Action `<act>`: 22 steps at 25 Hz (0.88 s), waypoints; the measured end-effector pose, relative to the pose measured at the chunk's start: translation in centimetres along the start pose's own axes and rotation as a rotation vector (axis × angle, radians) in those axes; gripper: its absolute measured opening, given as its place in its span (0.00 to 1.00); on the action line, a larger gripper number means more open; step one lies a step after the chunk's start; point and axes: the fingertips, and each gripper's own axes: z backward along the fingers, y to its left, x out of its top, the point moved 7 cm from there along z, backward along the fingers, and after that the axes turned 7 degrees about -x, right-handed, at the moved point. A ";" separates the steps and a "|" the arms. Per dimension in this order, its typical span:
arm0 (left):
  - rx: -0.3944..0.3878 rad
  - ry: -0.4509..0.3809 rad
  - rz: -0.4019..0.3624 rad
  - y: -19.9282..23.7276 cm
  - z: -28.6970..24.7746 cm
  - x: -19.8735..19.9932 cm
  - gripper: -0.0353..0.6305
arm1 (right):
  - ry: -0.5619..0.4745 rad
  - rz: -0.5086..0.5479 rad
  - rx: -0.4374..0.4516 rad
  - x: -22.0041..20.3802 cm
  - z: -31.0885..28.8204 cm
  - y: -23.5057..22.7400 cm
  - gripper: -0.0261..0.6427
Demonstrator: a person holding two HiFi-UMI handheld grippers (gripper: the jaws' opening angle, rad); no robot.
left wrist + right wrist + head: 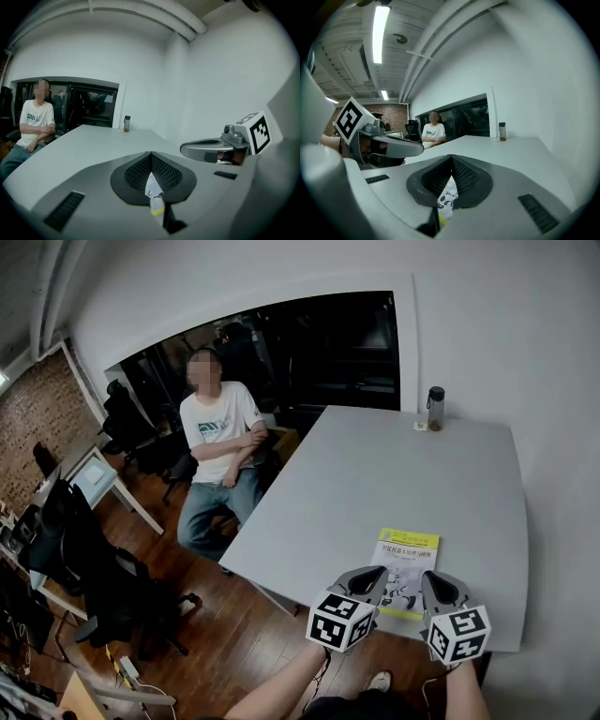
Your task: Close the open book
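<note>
A book (405, 557) with a yellow and white cover lies flat and closed on the grey table (375, 474), near its front edge. My left gripper (378, 572) hovers over the book's near left corner with its jaws pressed together and nothing between them. The right gripper (429, 577) hangs beside it over the book's near right corner, also shut and empty. In the left gripper view a strip of the book (153, 193) shows below the closed jaws. The right gripper view likewise shows a piece of the cover (446, 199) under its tips.
A small dark bottle (436, 408) stands at the table's far right corner. A person (223, 457) sits with folded arms at the far left side of the table. Black office chairs (89, 568) and a wooden floor lie to the left.
</note>
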 end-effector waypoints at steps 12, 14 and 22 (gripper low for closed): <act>-0.049 -0.026 -0.056 -2.0 6.5 0.1 0.06 | -0.040 0.029 -0.029 1.2 3.9 6.8 0.04; -0.057 -0.027 -0.059 -2.5 7.3 0.0 0.06 | -0.044 0.030 -0.040 1.3 4.8 7.5 0.04; -0.081 -0.037 -0.086 -4.0 9.3 -0.3 0.06 | -0.069 0.034 -0.060 1.7 7.0 9.3 0.04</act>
